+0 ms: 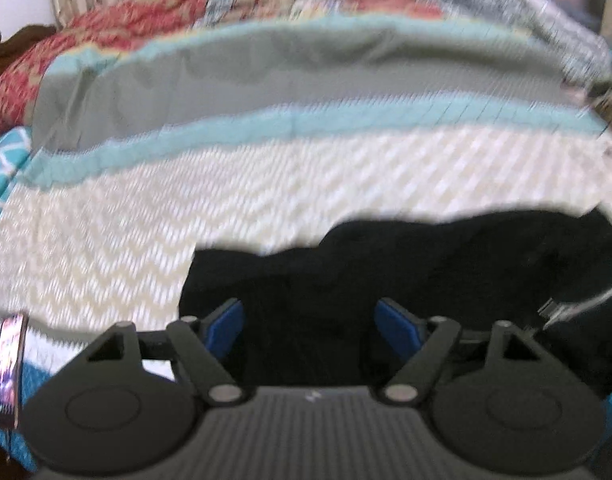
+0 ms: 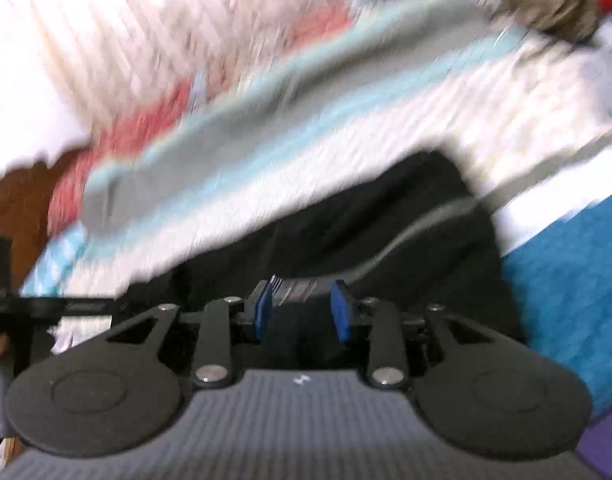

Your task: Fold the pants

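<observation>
So the black pants [image 1: 406, 276] are lying bunched up on the near part of a bed, on top of a quilt [image 1: 265, 184] with a cream zigzag patch and teal and grey bands further back. In the right wrist view the pants [image 2: 366, 220] show a thin grey stripe running along them, and they sit just left of a bright blue patch of bedding [image 2: 566, 280].

The left gripper [image 1: 310, 328] hovers right over the dark fabric with its blue pads spread wide and nothing between them. The right gripper [image 2: 303, 312] has its pads closer together but there's a clear gap, with no cloth pinched in it as far as I can tell. Both views are pretty blurry. A red floral pillow [image 1: 105, 36] sits at the far left.
</observation>
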